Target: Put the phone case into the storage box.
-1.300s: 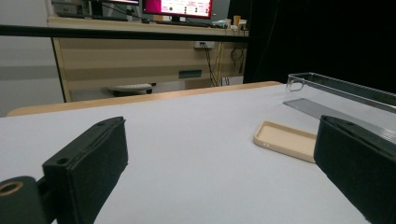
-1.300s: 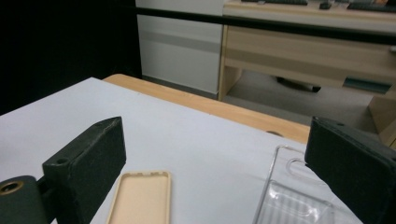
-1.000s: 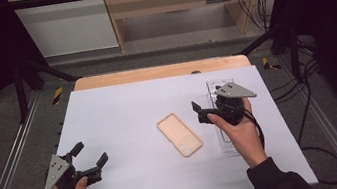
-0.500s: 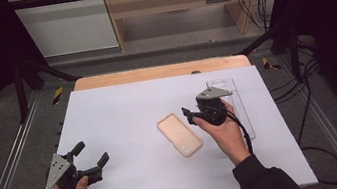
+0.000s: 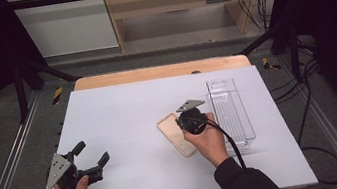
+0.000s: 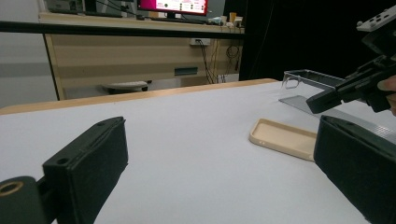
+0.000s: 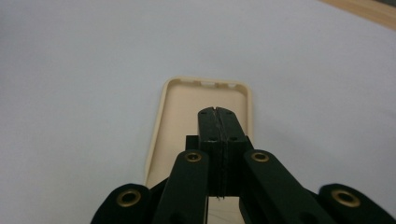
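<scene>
The clear tray (image 5: 237, 95) holds nothing; right tongs (image 7: 218, 112) have just closed, gripping nothing, over the phone case (image 7: 180, 112); left tongs (image 5: 90, 154) gape, unloaded.

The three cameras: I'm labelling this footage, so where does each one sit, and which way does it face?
High view: above the table's near side, looking forward and down; both forearms, left gripper and right gripper show.
Left gripper view: rides that gripper, looking level across the white table between its open jaws.
Right gripper view: rides that gripper, looking down its shut jaws.
Shared: the beige rectangular phone case lies in all three; the clear plastic tray in the first two.
</scene>
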`<state>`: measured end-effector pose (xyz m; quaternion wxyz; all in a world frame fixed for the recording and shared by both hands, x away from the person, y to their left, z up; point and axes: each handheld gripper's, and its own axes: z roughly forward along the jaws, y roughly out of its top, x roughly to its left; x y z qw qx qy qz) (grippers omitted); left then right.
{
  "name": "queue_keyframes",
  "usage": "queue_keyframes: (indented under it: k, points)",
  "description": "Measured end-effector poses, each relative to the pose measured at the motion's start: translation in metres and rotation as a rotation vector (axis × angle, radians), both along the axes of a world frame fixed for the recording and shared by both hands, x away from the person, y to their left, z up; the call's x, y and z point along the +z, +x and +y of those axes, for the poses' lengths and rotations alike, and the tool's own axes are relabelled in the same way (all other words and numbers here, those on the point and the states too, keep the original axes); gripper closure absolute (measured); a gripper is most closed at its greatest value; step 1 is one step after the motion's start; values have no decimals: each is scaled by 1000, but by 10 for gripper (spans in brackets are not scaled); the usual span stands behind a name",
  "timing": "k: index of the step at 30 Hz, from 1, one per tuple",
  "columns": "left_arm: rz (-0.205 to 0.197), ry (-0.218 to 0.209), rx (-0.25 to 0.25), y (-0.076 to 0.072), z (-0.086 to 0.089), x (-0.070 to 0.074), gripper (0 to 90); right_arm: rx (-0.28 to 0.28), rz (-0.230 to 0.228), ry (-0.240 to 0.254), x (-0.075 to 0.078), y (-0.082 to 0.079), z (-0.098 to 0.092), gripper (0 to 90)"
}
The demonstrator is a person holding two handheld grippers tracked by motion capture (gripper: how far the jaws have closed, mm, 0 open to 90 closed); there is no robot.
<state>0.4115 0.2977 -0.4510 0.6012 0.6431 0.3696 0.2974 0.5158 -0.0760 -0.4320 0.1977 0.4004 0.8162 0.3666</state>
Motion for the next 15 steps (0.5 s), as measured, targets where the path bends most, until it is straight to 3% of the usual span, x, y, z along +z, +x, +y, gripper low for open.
queue_keyframes:
  k: [4,12,15]
  points:
    - [-1,15,-6,0,-1,0,26,7,28,-16,-6,2,4,900]
    - [3,13,-6,0,-1,0,28,20,135,-43,-35,8,17,900]
    - [3,14,-7,1,-2,-1,28,36,140,-55,-37,6,20,900]
